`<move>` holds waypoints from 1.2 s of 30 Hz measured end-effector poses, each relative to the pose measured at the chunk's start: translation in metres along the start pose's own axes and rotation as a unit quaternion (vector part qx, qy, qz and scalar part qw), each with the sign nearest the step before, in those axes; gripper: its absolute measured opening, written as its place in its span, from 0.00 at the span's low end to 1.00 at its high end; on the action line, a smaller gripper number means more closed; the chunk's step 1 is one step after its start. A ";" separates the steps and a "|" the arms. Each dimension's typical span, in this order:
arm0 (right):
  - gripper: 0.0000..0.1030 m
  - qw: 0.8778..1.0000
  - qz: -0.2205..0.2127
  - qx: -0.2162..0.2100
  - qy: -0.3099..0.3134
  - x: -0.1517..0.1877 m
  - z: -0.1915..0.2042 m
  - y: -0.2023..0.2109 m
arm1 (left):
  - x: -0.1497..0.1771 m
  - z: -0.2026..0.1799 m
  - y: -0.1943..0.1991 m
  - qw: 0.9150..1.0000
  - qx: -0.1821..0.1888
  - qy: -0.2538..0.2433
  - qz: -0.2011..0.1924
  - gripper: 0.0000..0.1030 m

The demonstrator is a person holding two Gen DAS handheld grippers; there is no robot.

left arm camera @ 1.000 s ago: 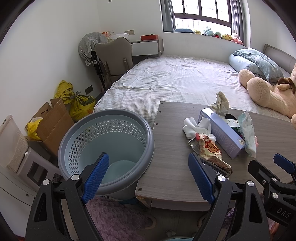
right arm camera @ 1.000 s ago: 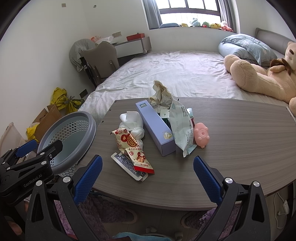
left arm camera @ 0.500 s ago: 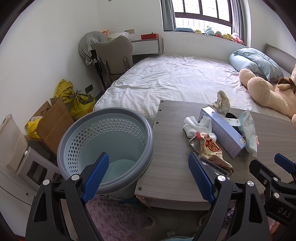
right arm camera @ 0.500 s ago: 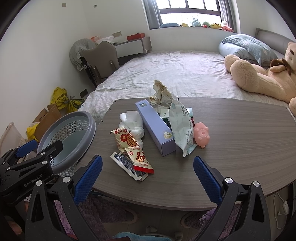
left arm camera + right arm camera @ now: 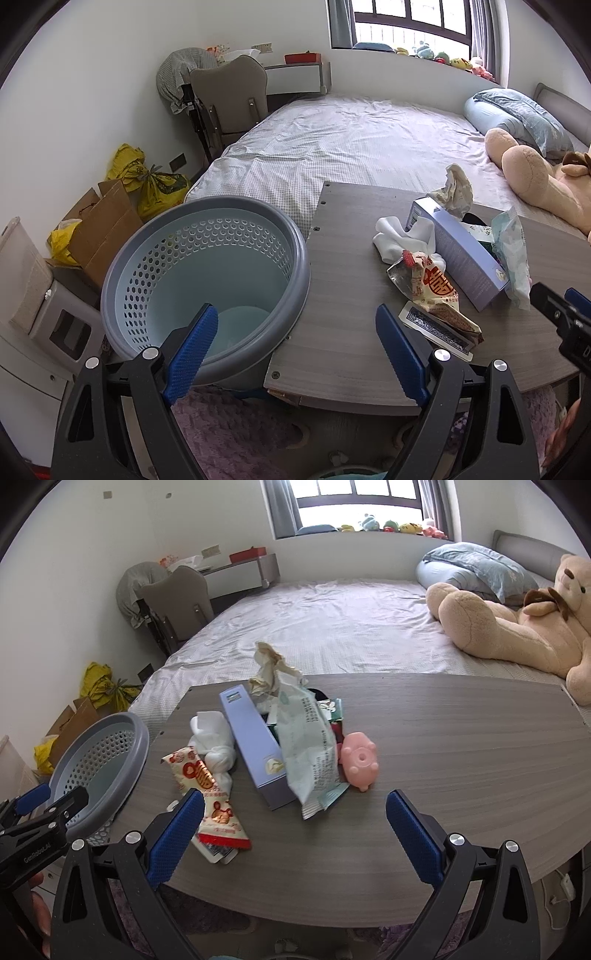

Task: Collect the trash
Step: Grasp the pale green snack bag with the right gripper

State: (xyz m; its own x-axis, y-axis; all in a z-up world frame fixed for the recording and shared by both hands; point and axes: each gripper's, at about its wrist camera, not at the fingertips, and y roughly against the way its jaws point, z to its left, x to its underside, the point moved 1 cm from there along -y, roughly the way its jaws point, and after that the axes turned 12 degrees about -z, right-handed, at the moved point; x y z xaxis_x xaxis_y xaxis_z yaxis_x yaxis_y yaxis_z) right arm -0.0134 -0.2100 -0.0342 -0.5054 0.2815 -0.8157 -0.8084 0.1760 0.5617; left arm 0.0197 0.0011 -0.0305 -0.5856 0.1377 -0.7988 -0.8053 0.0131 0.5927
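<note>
Both claws spread wide, gripping nothing

The left claw (image 5: pixel 293 341) has its two blue-padded fingers (image 5: pixel 190 341) far apart with bare space between the pads; its black frame fans out toward the camera at the bottom of the left wrist view. The right claw (image 5: pixel 295 829) is spread just as wide, its blue pads (image 5: pixel 413 836) facing each other across an open gap. Each claw shows at the edge of the other's view: the right one at the far right of the left wrist view, the left one at the lower left of the right wrist view. A bit of a hand (image 5: pixel 37 908) shows beneath the left claw's black body.
</note>
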 end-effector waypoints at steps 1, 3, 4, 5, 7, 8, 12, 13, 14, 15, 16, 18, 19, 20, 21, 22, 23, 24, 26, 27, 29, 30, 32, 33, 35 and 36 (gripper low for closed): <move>0.94 1.000 0.005 0.003 -0.001 -0.002 -0.003 -0.004 | 0.001 -0.001 -0.002 1.000 0.000 0.000 0.003 0.81; 0.94 1.000 0.006 0.000 -0.010 -0.004 -0.008 -0.013 | 0.001 -0.003 -0.006 1.000 0.001 -0.002 0.007 0.81; 0.94 1.000 0.013 -0.003 -0.015 -0.005 -0.010 -0.019 | 0.001 -0.005 -0.008 1.000 0.000 -0.005 0.009 0.81; 0.94 1.000 0.018 -0.006 -0.018 -0.005 -0.012 -0.024 | 0.001 -0.006 -0.010 1.000 -0.001 -0.007 0.011 0.81; 0.94 1.000 0.024 -0.004 -0.018 -0.007 -0.014 -0.032 | 0.001 -0.009 -0.013 1.000 -0.001 -0.011 0.013 0.81; 0.94 0.999 0.033 -0.009 -0.028 -0.004 -0.015 -0.038 | 0.001 -0.010 -0.015 1.000 -0.002 -0.012 0.015 0.81; 0.93 0.999 0.037 -0.015 -0.029 -0.007 -0.014 -0.049 | 0.002 -0.012 -0.019 1.000 -0.003 -0.016 0.019 0.81; 0.93 0.999 0.032 -0.018 -0.028 -0.008 -0.014 -0.052 | 0.002 -0.013 -0.020 1.000 -0.003 -0.017 0.021 0.81; 0.93 0.999 0.030 -0.020 -0.026 -0.009 -0.013 -0.053 | 0.002 -0.014 -0.021 1.000 -0.003 -0.017 0.022 0.81; 0.92 0.999 0.031 -0.021 -0.025 -0.010 -0.012 -0.055 | 0.002 -0.014 -0.022 1.000 -0.003 -0.018 0.022 0.81; 0.92 0.999 0.031 -0.024 -0.024 -0.011 -0.012 -0.057 | 0.002 -0.015 -0.023 1.000 -0.003 -0.020 0.023 0.81; 0.85 0.999 0.031 -0.027 -0.022 -0.012 -0.010 -0.062 | 0.002 -0.017 -0.024 0.999 -0.002 -0.022 0.025 0.81; 0.83 0.999 0.035 -0.029 -0.023 -0.012 -0.010 -0.065 | 0.002 -0.018 -0.024 0.999 -0.002 -0.023 0.025 0.81; 0.80 0.998 0.038 -0.032 -0.023 -0.012 -0.010 -0.066 | 0.001 -0.019 -0.025 0.999 -0.002 -0.024 0.026 0.81; 0.78 0.998 0.040 -0.034 -0.024 -0.012 -0.011 -0.067 | 0.002 -0.019 -0.025 0.999 -0.002 -0.024 0.026 0.81; 0.77 0.998 0.040 -0.036 -0.024 -0.013 -0.011 -0.068 | 0.002 -0.019 -0.026 0.999 -0.002 -0.025 0.027 0.81; 0.74 0.998 0.039 -0.037 -0.023 -0.013 -0.011 -0.067 | 0.002 -0.020 -0.026 0.999 -0.002 -0.025 0.028 0.81; 0.70 0.998 0.038 -0.039 -0.022 -0.014 -0.011 -0.067 | 0.002 -0.020 -0.027 0.999 -0.001 -0.025 0.029 0.81; 0.63 0.998 0.041 -0.043 -0.022 -0.015 -0.011 -0.067 | 0.002 -0.022 -0.029 0.999 0.000 -0.025 0.031 0.81; 0.57 0.998 0.042 -0.045 -0.022 -0.014 -0.011 -0.067 | 0.002 -0.023 -0.030 0.999 0.002 -0.026 0.032 0.81; 0.50 0.998 0.043 -0.048 -0.023 -0.015 -0.010 -0.067 | 0.004 -0.026 -0.030 0.999 0.006 -0.028 0.033 0.81; 0.46 0.998 0.042 -0.048 -0.022 -0.014 -0.010 -0.067 | 0.004 -0.027 -0.030 0.999 0.008 -0.029 0.033 0.81; 0.45 0.998 0.042 -0.052 -0.022 -0.015 -0.010 -0.066 | 0.005 -0.030 -0.030 0.999 0.010 -0.032 0.035 0.81; 0.44 0.997 0.039 -0.055 -0.024 -0.015 -0.011 -0.065 | 0.005 -0.031 -0.030 0.999 0.011 -0.033 0.035 0.81; 0.44 0.997 0.034 -0.058 -0.027 -0.015 -0.011 -0.061 | 0.005 -0.033 -0.030 0.999 0.014 -0.034 0.037 0.81; 0.44 0.997 0.031 -0.058 -0.027 -0.016 -0.010 -0.060 | 0.005 -0.034 -0.031 0.999 0.015 -0.034 0.037 0.81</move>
State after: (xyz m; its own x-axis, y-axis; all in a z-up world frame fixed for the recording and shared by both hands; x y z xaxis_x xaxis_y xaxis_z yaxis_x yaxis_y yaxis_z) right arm 0.0403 -0.2349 -0.0563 -0.5415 0.3394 -0.7691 -0.8069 0.0468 0.5888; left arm 0.0382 -0.0324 -0.0563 -0.6356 0.2067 -0.7438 -0.7560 0.0289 0.6540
